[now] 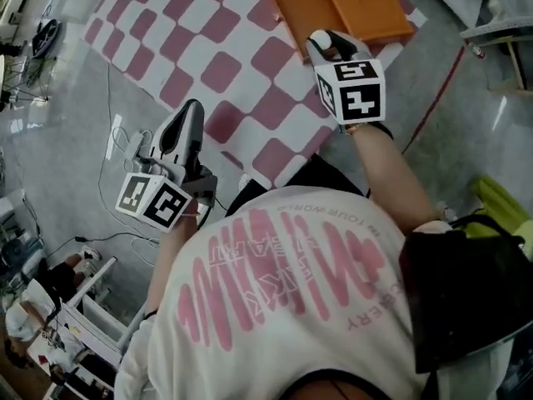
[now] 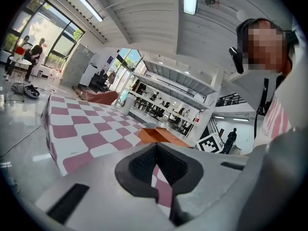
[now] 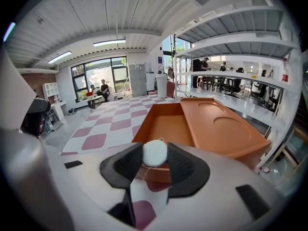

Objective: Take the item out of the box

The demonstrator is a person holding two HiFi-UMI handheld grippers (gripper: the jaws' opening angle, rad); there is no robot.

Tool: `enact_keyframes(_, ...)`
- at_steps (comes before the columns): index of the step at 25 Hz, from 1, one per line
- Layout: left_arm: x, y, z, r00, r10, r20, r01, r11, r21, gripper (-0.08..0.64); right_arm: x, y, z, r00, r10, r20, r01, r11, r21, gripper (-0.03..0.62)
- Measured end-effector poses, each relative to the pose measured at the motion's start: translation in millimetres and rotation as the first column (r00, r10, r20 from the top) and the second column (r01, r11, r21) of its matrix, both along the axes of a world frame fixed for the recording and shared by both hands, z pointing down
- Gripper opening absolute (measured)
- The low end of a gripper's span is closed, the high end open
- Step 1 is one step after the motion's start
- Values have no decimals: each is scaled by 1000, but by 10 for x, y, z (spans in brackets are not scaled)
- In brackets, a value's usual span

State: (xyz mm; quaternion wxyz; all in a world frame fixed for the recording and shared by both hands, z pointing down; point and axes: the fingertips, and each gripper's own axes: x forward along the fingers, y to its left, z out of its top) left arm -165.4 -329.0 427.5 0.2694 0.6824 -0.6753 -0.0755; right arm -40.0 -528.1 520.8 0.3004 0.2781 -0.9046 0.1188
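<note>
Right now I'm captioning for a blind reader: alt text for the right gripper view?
The right gripper holds a small white ball between its jaws, with an open orange box behind it on a pink-and-white checked table.

Open checkered table (image 1: 208, 65) is seen between the left gripper (image 1: 190, 108) and the box (image 1: 300, 11). The box can be entered from above. Its right side is taken up by the flat lid (image 1: 366, 2). Its near wall is fronted by the right gripper (image 1: 322, 40), whose jaw gap is filled by a ball (image 3: 155, 153). The floor at left is crossed by cables (image 1: 108, 98).
</note>
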Motion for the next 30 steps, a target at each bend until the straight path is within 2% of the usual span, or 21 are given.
enact_keyframes(6, -88, 80, -58, 999, 36, 13, -36, 999, 2, 8, 7, -38, -17, 1000, 8, 4, -8, 1000, -1, 150)
enact_keyframes(13, -114, 203, -244, 998, 54, 26, -56, 997, 51, 8, 18, 1, -18, 1000, 13, -9, -13, 1000, 5, 149)
enact_keyframes(16, -155, 264, -336, 999, 42, 32, -45, 997, 68, 8, 45, 32, -24, 1000, 19, -17, -19, 999, 35, 147)
enact_keyframes(25, -252, 355, -644, 999, -4, 53, -3, 989, 145, 8, 70, 21, -319, 998, 50, 47, -55, 993, 108, 147)
enact_keyframes(30, -261, 397, -780, 998, 12, 60, -23, 982, 185, 8, 118, 43, -602, 990, 83, 118, -97, 989, 115, 147)
